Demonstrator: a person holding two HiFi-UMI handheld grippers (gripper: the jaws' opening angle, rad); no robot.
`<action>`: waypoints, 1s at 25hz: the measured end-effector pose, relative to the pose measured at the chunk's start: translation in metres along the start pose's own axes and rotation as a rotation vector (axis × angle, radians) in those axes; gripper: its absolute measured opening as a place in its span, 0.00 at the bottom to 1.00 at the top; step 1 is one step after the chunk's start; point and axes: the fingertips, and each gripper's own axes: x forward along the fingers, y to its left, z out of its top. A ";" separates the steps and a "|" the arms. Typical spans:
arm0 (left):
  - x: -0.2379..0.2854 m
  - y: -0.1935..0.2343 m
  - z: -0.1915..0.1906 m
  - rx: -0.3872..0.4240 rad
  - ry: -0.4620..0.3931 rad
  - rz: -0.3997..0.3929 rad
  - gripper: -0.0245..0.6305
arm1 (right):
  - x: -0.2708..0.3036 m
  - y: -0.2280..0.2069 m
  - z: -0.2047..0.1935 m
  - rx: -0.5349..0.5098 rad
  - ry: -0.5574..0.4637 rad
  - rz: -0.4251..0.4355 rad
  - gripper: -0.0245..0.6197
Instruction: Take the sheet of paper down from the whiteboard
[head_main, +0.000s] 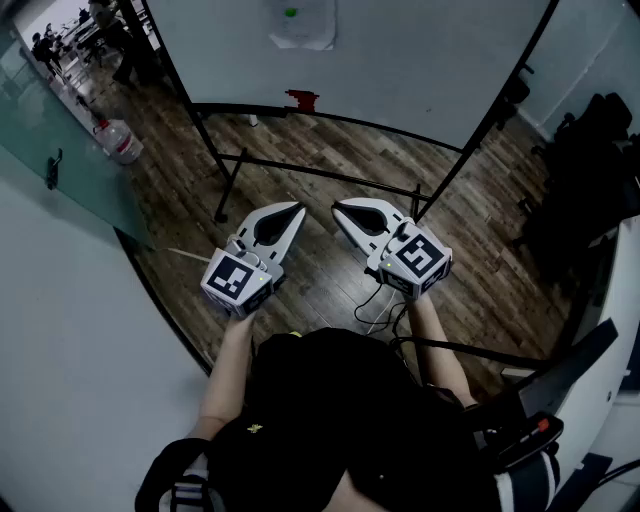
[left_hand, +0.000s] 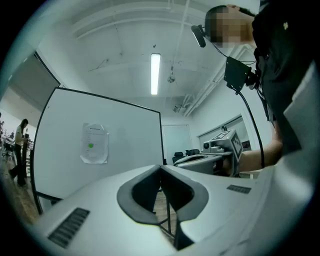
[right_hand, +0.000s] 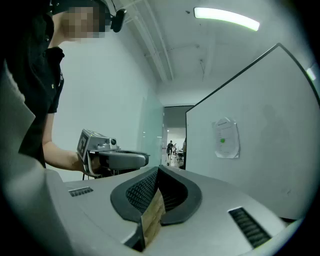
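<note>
While the person stood well back from the large white whiteboard on its black frame (head_main: 420, 70), both tools hung level in front of the body and nothing had been reached yet. The left gripper (head_main: 297, 210) had its two jaws pressed together with nothing between them, and the right gripper (head_main: 340, 208) was the same, shut and empty. The white printed sheet of paper (head_main: 303, 28) hung flat on the whiteboard, a little toward its left edge from the middle and clear of every corner, pinned near its top by a small round green magnet (head_main: 290, 12) (the only fastening I could make out).

To my eye the step in hand was the approach, and doing it well meant closing the gap first, then spreading one pair of jaws before arriving. I judged a lower corner of the sheet the safest bite, since it looked slightly curled off the board. With one gripper steadying the paper, the other could nudge the magnet away; tugging against the magnet risked a tear.
</note>
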 end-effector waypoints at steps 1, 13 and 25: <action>0.002 0.000 0.000 0.007 -0.005 0.000 0.07 | -0.001 -0.001 0.001 0.000 -0.003 0.003 0.03; 0.004 -0.002 -0.005 0.003 -0.001 0.018 0.07 | -0.005 -0.007 0.003 0.027 -0.026 0.005 0.05; 0.013 -0.011 -0.004 0.001 0.011 0.045 0.07 | -0.011 -0.009 -0.001 0.015 -0.015 0.037 0.05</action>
